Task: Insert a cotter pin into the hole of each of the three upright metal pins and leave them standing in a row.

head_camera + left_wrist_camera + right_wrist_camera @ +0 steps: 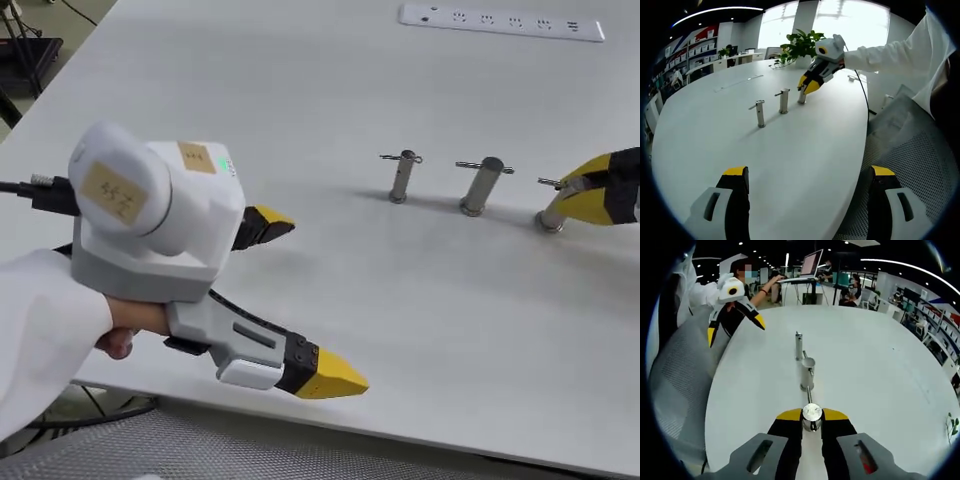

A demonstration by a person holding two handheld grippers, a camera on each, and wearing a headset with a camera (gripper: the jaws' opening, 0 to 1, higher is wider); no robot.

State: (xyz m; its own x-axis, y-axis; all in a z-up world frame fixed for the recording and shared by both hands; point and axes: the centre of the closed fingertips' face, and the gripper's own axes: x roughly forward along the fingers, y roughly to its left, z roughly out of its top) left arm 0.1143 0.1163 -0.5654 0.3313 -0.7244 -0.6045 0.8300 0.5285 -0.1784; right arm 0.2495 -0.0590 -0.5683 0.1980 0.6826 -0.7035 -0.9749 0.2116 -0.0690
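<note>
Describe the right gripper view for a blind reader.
The right gripper clamps the nearest metal pin, upright on a white table. A second pin and a third pin stand in line behind it; the left gripper hangs open at upper left.

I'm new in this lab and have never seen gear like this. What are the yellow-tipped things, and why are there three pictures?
There is no robot here: a person holds a two-jaw gripper in each hand. The head view comes from a headset camera looking down at the table. The two round pictures come from a camera riding on each gripper, looking along its jaws. The left gripper is open and empty, near the table's front edge. The right gripper is shut on the end pin, one of three upright metal pins in a row. The middle pin and the first pin each carry a thin cotter pin through the top. A power strip lies at the far side.
</note>
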